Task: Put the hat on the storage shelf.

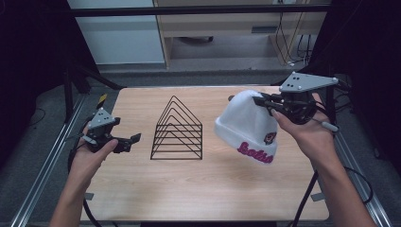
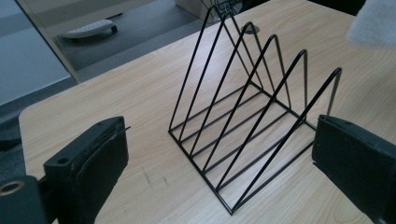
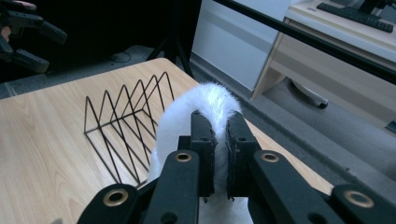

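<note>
A white knit hat point(image 1: 246, 125) with pink lettering hangs above the right half of the wooden table point(image 1: 189, 184). My right gripper point(image 1: 260, 100) is shut on its crown fabric. In the right gripper view the two jaws pinch the white hat point(image 3: 182, 116) between them at my right gripper point(image 3: 219, 140). A black wire rack point(image 1: 177, 130) of triangular dividers stands mid-table. My left gripper point(image 1: 130, 143) hovers left of the rack, open and holding nothing. In the left gripper view its jaws stand wide at my left gripper point(image 2: 219, 158), with the rack point(image 2: 243, 116) ahead and a corner of the hat point(image 2: 373, 23).
The rack point(image 3: 126, 116) sits left of the hat in the right gripper view, with the other gripper point(image 3: 28, 28) far off. Metal rails point(image 1: 52, 156) run along the table's sides. A desk point(image 1: 227, 33) and cables stand beyond the far edge.
</note>
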Demonstrator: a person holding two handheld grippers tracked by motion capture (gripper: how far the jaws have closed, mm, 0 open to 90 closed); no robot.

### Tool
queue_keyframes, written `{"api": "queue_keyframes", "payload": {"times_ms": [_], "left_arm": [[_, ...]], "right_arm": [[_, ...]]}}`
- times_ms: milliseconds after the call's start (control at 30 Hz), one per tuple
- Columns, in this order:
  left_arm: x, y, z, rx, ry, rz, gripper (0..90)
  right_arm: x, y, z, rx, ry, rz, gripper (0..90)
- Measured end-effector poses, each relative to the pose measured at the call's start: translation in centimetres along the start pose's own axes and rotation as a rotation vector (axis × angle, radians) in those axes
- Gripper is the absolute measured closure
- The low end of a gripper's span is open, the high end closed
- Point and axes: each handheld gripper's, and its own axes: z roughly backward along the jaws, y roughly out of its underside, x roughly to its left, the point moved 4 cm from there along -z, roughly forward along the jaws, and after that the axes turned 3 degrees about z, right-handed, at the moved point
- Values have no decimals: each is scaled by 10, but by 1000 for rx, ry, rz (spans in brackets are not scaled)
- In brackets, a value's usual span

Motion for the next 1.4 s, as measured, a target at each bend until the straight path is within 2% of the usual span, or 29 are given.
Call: {"api": "queue_keyframes", "payload": {"times_ms": [300, 433, 700, 933, 1000, 1133, 1267, 1400], "left_arm": [[-15, -14, 0, -18, 39, -27, 30], [-20, -20, 1, -28, 55, -35, 29], [-28, -27, -1, -45, 71, -44, 31], [-39, -42, -2, -57, 85, -82, 46], [-41, -44, -2, -66, 92, -72, 52], [-44, -49, -3, -72, 108, -82, 54], [-47, -53, -5, -76, 115, -81, 54], [-45, -53, -10, -61, 118, -100, 53]], "right_arm": [[2, -22, -3, -66, 13, 1, 843], [4, -30, -7, -76, 13, 8, 843], [12, -47, -14, -110, -4, 25, 843], [19, -65, -20, -162, -28, 37, 843], [22, -70, -23, -172, -33, 39, 843], [24, -77, -27, -185, -40, 40, 843], [27, -85, -31, -203, -48, 45, 843], [31, -91, -35, -218, -62, 45, 842]]}}
